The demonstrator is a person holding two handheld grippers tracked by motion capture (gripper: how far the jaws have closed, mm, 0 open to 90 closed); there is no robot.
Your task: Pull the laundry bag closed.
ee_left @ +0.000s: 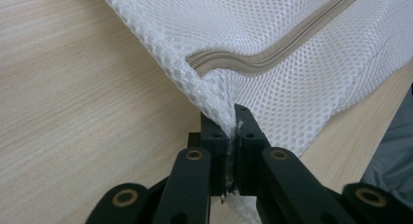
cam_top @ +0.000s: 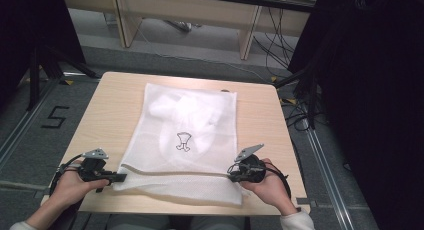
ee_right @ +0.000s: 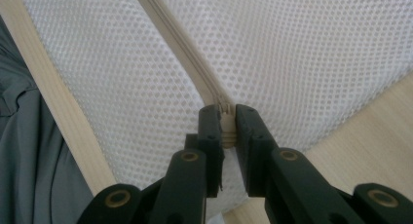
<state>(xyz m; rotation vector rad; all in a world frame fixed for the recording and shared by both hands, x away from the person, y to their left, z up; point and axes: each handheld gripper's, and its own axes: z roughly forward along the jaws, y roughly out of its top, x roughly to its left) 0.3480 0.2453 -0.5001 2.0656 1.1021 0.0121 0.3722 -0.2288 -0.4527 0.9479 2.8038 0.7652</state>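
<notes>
A white mesh laundry bag (cam_top: 182,140) lies flat on the wooden table (cam_top: 110,115), with white cloth bearing a small black print (cam_top: 183,141) inside it. A beige zipper (cam_top: 170,172) runs across its near end. My left gripper (cam_top: 120,178) is shut on the bag's near left corner; in the left gripper view (ee_left: 231,124) the mesh (ee_left: 272,34) is pinched between the jaws just below the zipper's end (ee_left: 197,65). My right gripper (cam_top: 235,176) is shut on the zipper's other end; in the right gripper view (ee_right: 226,121) the beige zipper pull (ee_right: 226,129) sits between the jaws.
The table's near edge (cam_top: 190,213) lies just behind the bag. Wooden furniture legs (cam_top: 247,37) and cables (cam_top: 275,45) are on the floor beyond the table. Dark curtains (cam_top: 370,90) stand at the right, a black stand (cam_top: 35,75) at the left. Grey trousers (ee_right: 29,151) show beneath the table edge.
</notes>
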